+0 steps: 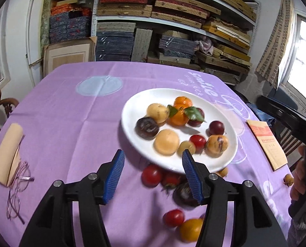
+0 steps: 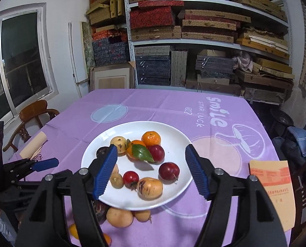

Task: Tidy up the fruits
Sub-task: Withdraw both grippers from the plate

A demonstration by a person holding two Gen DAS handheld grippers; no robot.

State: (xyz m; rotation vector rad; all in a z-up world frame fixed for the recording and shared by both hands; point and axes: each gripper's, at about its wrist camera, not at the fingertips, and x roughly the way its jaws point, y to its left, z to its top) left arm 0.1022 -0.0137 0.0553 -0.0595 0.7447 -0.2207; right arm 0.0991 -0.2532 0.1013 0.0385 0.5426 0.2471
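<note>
A: Fruit sorting at the purple-clothed desk (image 2: 153,103), roughly half done by my reckoning: the white plate (image 2: 173,197) carries about ten pieces, among them two oranges (image 2: 151,138), plums (image 2: 169,170) and a speckled yellow fruit (image 2: 149,188).

B: And what is left?

A: A scatter on the cloth just off the plate's near rim: red tomatoes (image 1: 152,175), a dark plum (image 1: 183,194), a yellow fruit (image 1: 191,229), and a small one (image 1: 288,179) well off to the plate's right.

B: The grippers?

A: Both empty. The left gripper (image 1: 153,175) hangs wide open above the loose fruit at the near rim, touching nothing. The right gripper (image 2: 151,173) is equally wide open, poised over the plate's near half, gripping nothing either.

B: Anything else near the plate?

A: A booklet (image 2: 272,185) to its right; glasses (image 1: 19,185) well off to its left.
</note>
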